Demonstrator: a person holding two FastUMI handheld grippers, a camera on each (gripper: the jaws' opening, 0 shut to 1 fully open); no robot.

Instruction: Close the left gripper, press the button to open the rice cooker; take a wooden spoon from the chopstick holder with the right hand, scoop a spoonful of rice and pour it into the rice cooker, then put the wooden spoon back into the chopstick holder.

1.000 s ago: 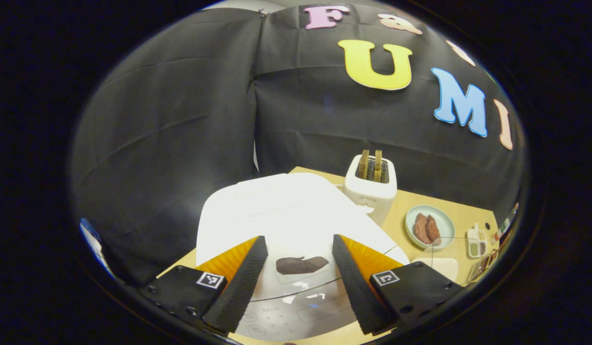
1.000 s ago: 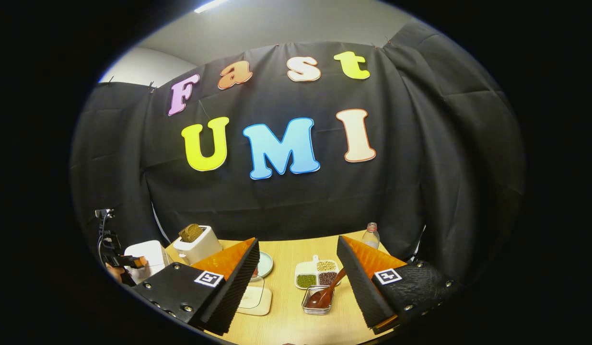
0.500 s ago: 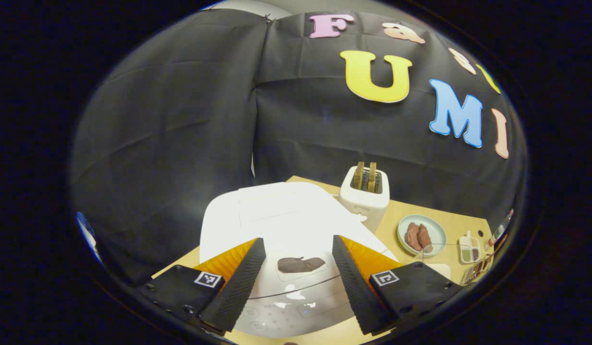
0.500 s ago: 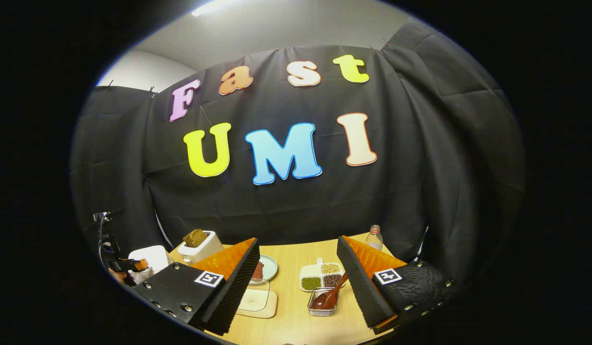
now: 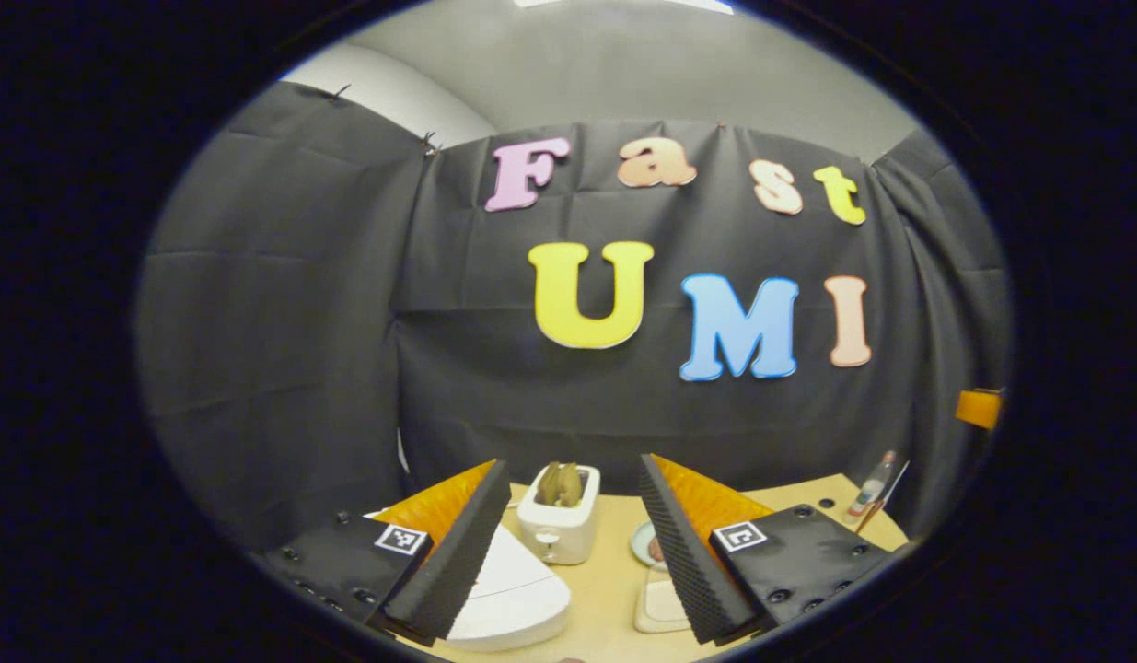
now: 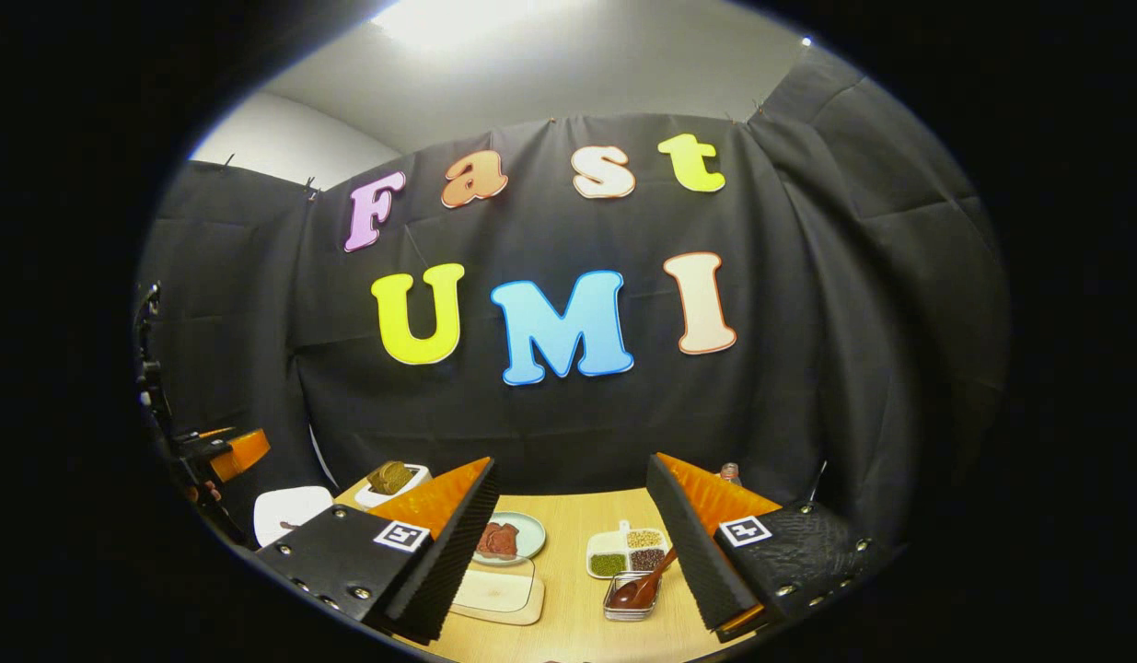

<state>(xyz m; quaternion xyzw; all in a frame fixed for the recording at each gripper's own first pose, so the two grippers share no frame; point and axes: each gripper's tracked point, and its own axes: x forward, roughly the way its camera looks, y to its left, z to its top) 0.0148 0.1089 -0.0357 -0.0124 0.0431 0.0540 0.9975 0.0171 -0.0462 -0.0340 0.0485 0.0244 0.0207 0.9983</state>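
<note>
Nearest, left gripper (image 5: 568, 516) spread wide, gripping nothing, raised above the white rice cooker (image 5: 508, 599), lid down, low at its left. Likewise right gripper (image 6: 568, 520) held open and empty above the table (image 6: 568, 516). Just past its fingers, wooden spoon (image 6: 643, 583) resting in a clear holder (image 6: 631, 600), handle leaning right. Behind that, divided dish of grains (image 6: 629, 551). Further back, plate (image 6: 517, 529) and toaster (image 5: 559, 525).

The wooden table (image 6: 568, 516) bears rice cooker (image 5: 513, 599), toaster (image 5: 557, 529), plate (image 6: 522, 529).
</note>
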